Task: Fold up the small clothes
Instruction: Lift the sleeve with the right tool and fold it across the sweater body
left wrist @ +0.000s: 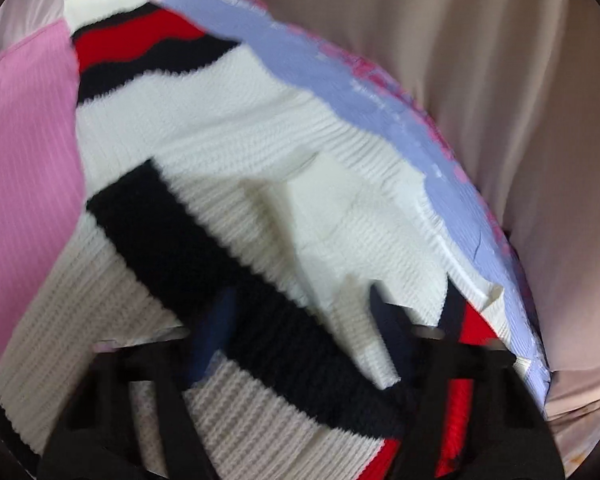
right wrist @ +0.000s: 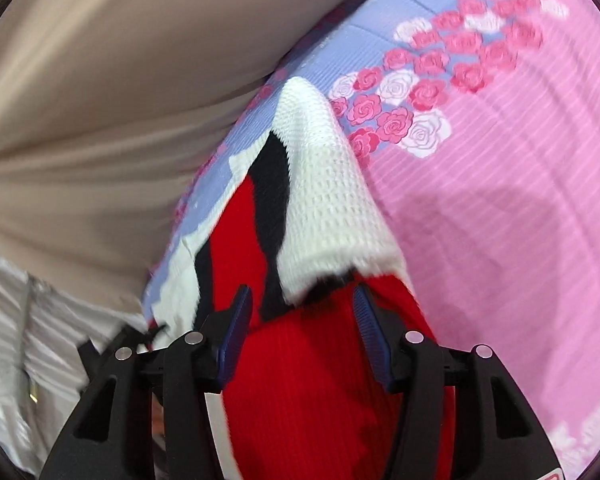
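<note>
Atop the pink-and-lavender sheet (right wrist: 500,208), the striped knit sweater (left wrist: 228,160) runs lengthwise away from both grippers. Right gripper (right wrist: 302,320) straddles its red band, jaws parted; left gripper (left wrist: 300,316) looks parted, blurred.

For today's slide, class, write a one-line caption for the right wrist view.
Right gripper straddling the red band of a striped knit sweater lying on a pink and lilac rose-print cloth.

Pink sheet (right wrist: 500,220) with rose print (right wrist: 400,112) and lilac border (left wrist: 340,80); beige curtain (left wrist: 480,60) behind.
</note>
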